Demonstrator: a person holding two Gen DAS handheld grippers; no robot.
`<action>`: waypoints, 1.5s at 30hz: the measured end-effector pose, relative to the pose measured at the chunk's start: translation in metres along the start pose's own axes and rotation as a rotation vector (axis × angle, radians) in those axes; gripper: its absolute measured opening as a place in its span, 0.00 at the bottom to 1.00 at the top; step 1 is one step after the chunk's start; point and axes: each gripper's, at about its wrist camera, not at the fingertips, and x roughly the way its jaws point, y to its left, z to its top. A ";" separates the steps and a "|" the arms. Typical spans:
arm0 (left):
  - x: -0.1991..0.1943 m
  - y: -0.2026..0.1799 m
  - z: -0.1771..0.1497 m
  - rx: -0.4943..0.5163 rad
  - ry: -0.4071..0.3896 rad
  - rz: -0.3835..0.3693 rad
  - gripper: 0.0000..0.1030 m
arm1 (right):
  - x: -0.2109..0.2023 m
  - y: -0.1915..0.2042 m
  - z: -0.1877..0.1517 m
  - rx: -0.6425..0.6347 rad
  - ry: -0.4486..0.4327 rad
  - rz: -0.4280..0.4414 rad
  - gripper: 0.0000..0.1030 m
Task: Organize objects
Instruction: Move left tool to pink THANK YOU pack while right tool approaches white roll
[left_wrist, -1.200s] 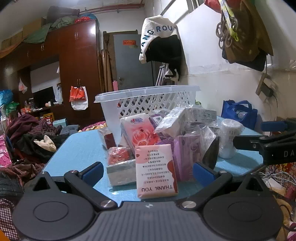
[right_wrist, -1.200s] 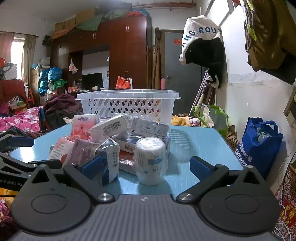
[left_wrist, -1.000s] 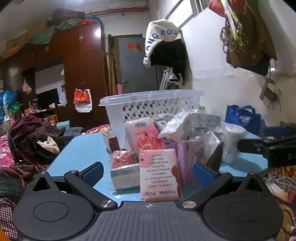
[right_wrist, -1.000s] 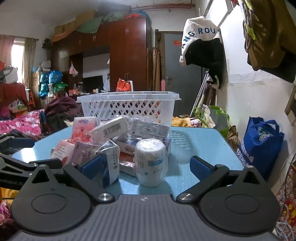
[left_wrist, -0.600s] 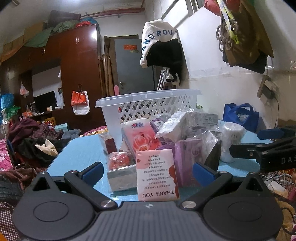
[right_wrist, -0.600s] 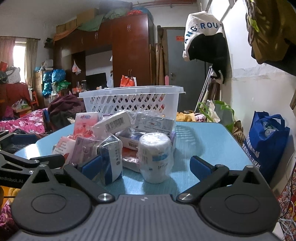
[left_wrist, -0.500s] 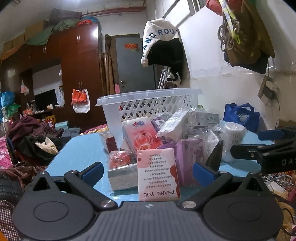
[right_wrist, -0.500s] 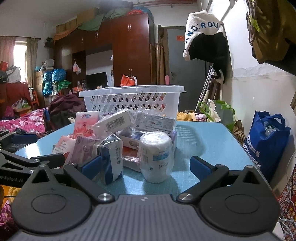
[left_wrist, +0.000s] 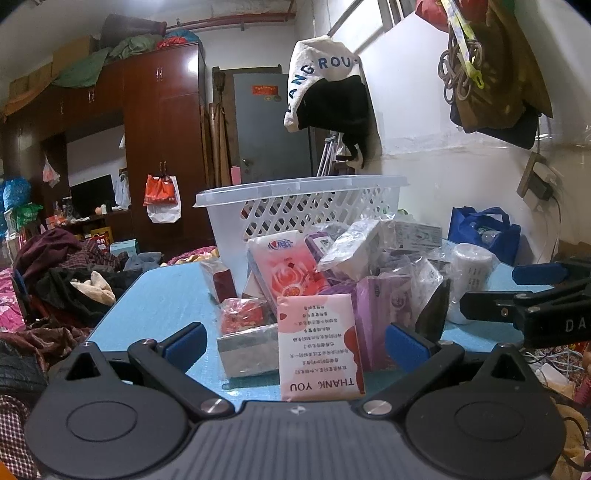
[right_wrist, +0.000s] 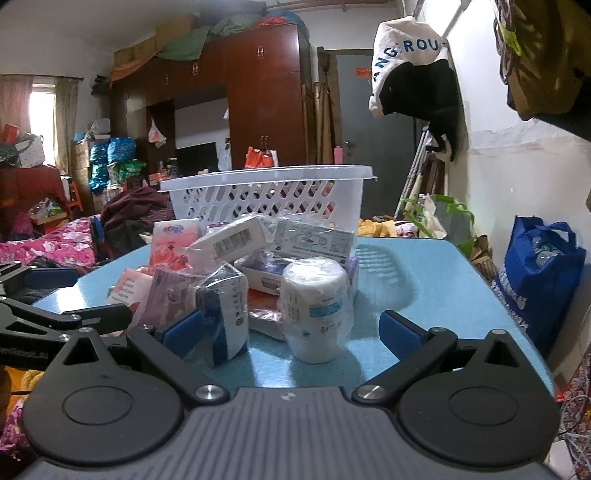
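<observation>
A pile of packaged goods lies on a blue table (left_wrist: 159, 295) in front of a white plastic basket (left_wrist: 303, 203). My left gripper (left_wrist: 295, 345) is open, level with the table's near edge, with a pink "THANK YOU" packet (left_wrist: 317, 347) standing between its fingers, untouched. A silver pack (left_wrist: 247, 347) and a purple pack (left_wrist: 384, 302) flank the packet. My right gripper (right_wrist: 291, 328) is open around a white wrapped roll (right_wrist: 316, 306), not touching it. A blue and white box (right_wrist: 225, 310) stands by its left finger. The basket also shows in the right wrist view (right_wrist: 269, 195).
A blue bag (right_wrist: 539, 269) stands on the floor right of the table. Clothes (left_wrist: 59, 273) are heaped on the left. A wardrobe (left_wrist: 162, 147) and a grey door (left_wrist: 269, 125) are behind. A white wall (left_wrist: 443, 155) with hanging clothes runs along the right.
Both grippers have swayed slightly and come a little nearer the pile. Both stay open. No object has moved.
</observation>
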 end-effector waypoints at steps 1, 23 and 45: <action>0.000 0.000 0.000 0.001 0.000 0.000 1.00 | 0.000 0.000 0.000 0.002 0.001 0.004 1.00; -0.002 0.012 -0.007 0.011 -0.074 -0.025 0.96 | -0.003 -0.003 -0.002 0.006 -0.021 0.031 1.00; -0.004 0.016 -0.006 -0.034 -0.062 -0.031 0.96 | -0.010 -0.003 -0.001 -0.005 -0.058 0.027 1.00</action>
